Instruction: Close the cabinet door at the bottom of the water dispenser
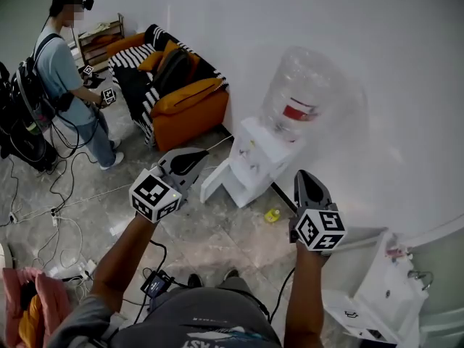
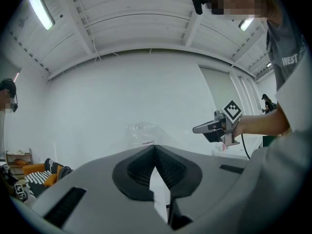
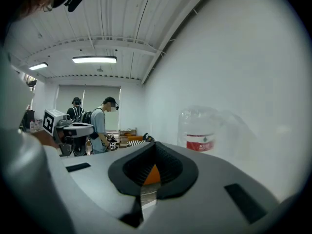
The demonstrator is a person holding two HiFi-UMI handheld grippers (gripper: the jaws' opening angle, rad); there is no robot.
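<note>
Nothing of the job is looking done yet. The person is holding the left gripper [image 1: 190,162] and the right gripper [image 1: 307,183] up in front of the body, well apart from the water dispenser [image 1: 255,153]. Each claw is sitting pressed together at the tips, pinching nothing and touching nothing; the orange showing behind the right one is only the sofa [image 1: 185,101] beyond. Farther out, the dispenser is standing against the white wall, a clear bottle [image 1: 304,93] on top. Its bottom cabinet door [image 1: 217,181] is hanging swung out toward the room, so I'm judging the approach and the whole closing push as left to do.
</note>
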